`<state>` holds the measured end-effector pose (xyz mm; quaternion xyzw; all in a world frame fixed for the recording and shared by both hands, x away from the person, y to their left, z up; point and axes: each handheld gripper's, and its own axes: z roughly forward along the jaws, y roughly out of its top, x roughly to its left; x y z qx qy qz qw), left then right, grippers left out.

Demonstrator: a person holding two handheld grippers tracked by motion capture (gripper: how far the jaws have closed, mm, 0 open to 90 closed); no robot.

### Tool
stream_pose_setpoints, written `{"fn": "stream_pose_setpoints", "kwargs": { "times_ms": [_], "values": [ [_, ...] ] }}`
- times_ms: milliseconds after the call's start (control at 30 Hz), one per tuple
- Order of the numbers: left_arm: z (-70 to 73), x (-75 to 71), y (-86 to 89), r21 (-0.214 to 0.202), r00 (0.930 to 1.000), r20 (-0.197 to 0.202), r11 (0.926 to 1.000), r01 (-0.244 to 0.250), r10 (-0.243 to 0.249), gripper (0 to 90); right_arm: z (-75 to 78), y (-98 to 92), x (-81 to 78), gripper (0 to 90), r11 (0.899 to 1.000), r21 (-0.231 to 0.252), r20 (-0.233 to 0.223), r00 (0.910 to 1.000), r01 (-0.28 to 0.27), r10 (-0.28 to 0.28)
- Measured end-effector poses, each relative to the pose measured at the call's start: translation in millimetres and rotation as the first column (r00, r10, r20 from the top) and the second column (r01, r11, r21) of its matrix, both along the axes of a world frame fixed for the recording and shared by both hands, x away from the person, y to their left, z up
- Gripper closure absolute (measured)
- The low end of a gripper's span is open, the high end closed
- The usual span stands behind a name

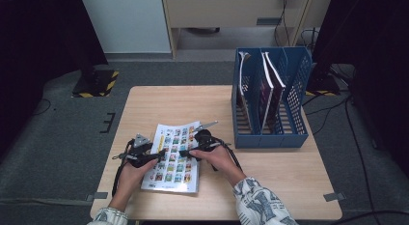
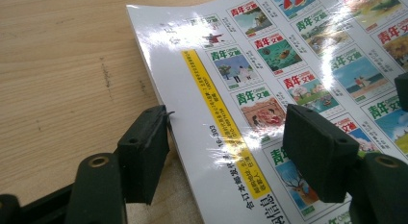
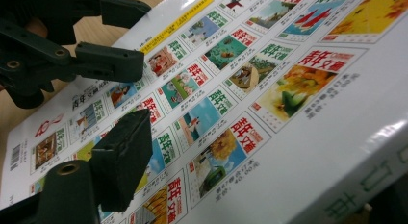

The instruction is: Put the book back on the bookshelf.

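A thick, glossy white paperback book (image 1: 172,159) is lying flat on the pale wooden surface (image 1: 270,172), near its front edge and left of centre, slightly skewed. Its upward face is showing a grid of small colourful pictures, each headed by red and green Chinese characters, with a narrow yellow strip running beside one long edge. Light is glaring off the shiny cover (image 2: 308,65). In the right gripper view its white spine (image 3: 346,180) is showing green lettering.

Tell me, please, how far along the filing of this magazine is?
Two books already stand in the blue file rack. The magazine lies flat on the table, with the left gripper at its spine edge and the right gripper at its other edge. Lifting and slotting it remain.
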<state>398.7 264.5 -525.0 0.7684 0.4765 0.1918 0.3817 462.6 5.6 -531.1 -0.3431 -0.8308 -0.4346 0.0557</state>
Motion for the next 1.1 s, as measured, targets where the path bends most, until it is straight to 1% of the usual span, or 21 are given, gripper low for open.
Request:
{"fn": "stream_pose_setpoints", "kwargs": {
  "times_ms": [33,67,133,167,300,367,467,533,600,633,700,733,833,900,1000,1100],
  "values": [
    [0.0,0.0,0.3,-0.001,1.0,-0.001,1.0,0.0,0.0,32.7,1.0,-0.3,-0.1,28.2,1.0,0.005,0.003,1.0,0.003,-0.003],
    [0.0,0.1,0.5,-0.002,1.0,-0.001,1.0,0.001,-0.001,32.7,3.1,-1.2,-0.2,30.4,1.0,0.01,0.019,0.9998,0.002,-0.002],
    [-0.2,0.2,0.5,-0.006,1.0,-0.002,1.0,-0.002,0.002,32.6,6.3,-0.6,-1.0,29.9,0.999,0.037,0.015,0.9999,-0.003,0.002],
    [-0.2,0.3,0.5,-0.007,1.0,-0.002,1.0,-0.004,0.004,32.5,8.5,1.6,-2.2,27.4,0.999,0.034,0.022,0.9997,-0.009,0.008],
    [-0.3,0.5,1.0,-0.011,1.0,-0.007,0.9999,-0.006,0.006,32.3,9.6,9.9,-4.2,19.5,0.999,0.026,-0.012,0.9995,-0.029,0.029],
    [-0.4,0.7,1.4,-0.014,0.9999,-0.009,0.9999,-0.008,0.008,32.2,9.2,12.7,-4.3,15.8,0.999,0.027,-0.014,0.9995,-0.028,0.029],
    [-0.4,0.7,1.8,-0.018,0.9999,-0.011,0.9998,-0.01,0.01,32.2,8.5,16.8,-5.1,14.5,0.999,0.028,-0.01,0.9997,-0.024,0.024],
    [-0.3,0.9,2.3,-0.02,0.9998,-0.015,0.9998,-0.009,0.009,32.2,9.9,17.3,-5.7,16.9,0.999,0.023,-0.006,0.9997,-0.025,0.025],
    [-0.5,1.1,2.6,-0.025,0.9998,-0.017,0.9996,-0.011,0.011,32.2,10.9,16.6,-5.5,21.3,0.999,0.02,-0.006,0.9997,-0.025,0.025],
    [-0.4,1.1,2.6,-0.025,0.9998,-0.018,0.9996,-0.012,0.011,32.2,12.1,16.3,-5.4,24.6,1.0,0.018,-0.013,0.9998,-0.017,0.017],
    [-0.1,1.1,2.4,-0.024,0.9997,-0.02,0.9996,-0.013,0.013,32.2,13.2,16.3,-5.3,28.3,1.0,0.015,-0.015,0.9998,-0.012,0.012],
    [0.3,1.1,2.3,-0.022,0.9996,-0.022,0.9996,-0.015,0.015,32.2,14.7,15.9,-5.1,32.0,1.0,0.014,-0.024,0.9997,-0.002,0.003],
    [1.9,1.0,1.5,-0.008,0.9994,-0.028,0.9998,-0.021,0.02,32.2,18.0,15.4,-4.8,39.3,1.0,0.019,-0.02,0.9997,0.017,-0.017],
    [2.6,0.6,2.2,-0.008,0.9993,-0.029,0.9997,-0.023,0.023,32.8,20.9,15.8,-4.8,44.4,0.999,0.018,-0.02,0.9993,0.033,-0.033],
    [4.2,-0.3,3.7,0.002,0.9991,-0.034,0.9997,-0.023,0.023,34.2,25.4,15.3,-4.6,51.7,0.999,0.017,-0.002,0.9988,0.048,-0.048],
    [4.1,0.0,5.0,-0.009,0.9988,-0.041,0.9996,-0.028,0.028,34.7,30.5,16.6,-4.8,56.2,0.998,0.011,0.015,0.9977,0.066,-0.067]
  ]
}}
